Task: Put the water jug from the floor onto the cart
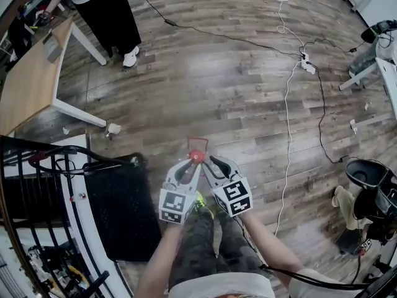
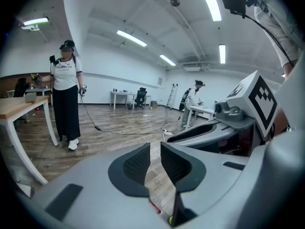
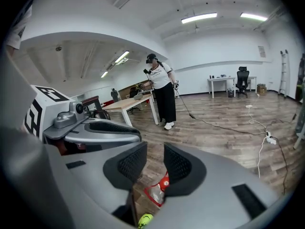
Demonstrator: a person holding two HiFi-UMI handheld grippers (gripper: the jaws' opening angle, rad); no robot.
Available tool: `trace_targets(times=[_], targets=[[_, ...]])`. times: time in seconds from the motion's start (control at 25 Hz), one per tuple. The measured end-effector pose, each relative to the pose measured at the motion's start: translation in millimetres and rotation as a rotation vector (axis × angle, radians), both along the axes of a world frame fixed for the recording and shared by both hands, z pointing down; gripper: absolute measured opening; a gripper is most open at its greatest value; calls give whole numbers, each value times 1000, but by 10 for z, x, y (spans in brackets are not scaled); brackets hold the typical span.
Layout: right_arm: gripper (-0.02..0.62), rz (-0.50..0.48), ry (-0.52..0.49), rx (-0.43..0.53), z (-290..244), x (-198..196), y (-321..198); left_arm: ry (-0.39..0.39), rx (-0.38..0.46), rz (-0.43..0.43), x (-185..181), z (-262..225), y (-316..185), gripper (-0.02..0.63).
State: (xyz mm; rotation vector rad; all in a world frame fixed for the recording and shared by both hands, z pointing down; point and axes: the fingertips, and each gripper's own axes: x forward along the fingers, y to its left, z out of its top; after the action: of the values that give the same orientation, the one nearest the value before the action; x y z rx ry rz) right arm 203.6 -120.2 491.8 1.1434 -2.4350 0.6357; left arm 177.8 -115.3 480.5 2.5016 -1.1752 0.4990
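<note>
Left gripper point(image 2: 153, 160) and right gripper point(image 3: 150, 163) are held parted, empty; the likely heavy water jug point(image 1: 197, 156) is best taken by its red handle point(image 1: 197, 142).

The water jug point(image 1: 197, 156) stands on the wood floor point(image 1: 248, 98); its red cap, a red handle loop and a little of its clear body point(image 3: 158, 191) show, while the rest is hidden. The cart point(image 1: 121, 210), a low black flat deck with a black tubular handle, sits on the floor near the jug's left, apart from it.
</note>
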Motion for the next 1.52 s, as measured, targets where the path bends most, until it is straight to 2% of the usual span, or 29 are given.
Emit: trace_targets(times=[0.16, 0.56, 0.76, 0.96, 1.28, 1.36, 1.52], targets=[[97, 27, -5, -31, 339, -21, -122, -20, -12, -5, -35, 331, -148, 48], [97, 29, 11, -26, 993, 36, -369, -35, 9, 3, 53, 888, -430, 48], [97, 46, 9, -37, 1366, 50, -462, -109, 26, 4, 72, 1237, -512, 48], [108, 61, 8, -46, 1702, 19, -571, -121, 17, -16, 17, 1577, -650, 49], [124, 74, 27, -82, 2243, 39, -630, -180, -43, -19, -45, 2205, -785, 106], [127, 74, 33, -92, 2359, 35, -642, -178, -59, -31, -74, 2333, -804, 130], [132, 75, 44, -109, 2524, 26, -693, -166, -92, -62, -120, 2539, -833, 138]])
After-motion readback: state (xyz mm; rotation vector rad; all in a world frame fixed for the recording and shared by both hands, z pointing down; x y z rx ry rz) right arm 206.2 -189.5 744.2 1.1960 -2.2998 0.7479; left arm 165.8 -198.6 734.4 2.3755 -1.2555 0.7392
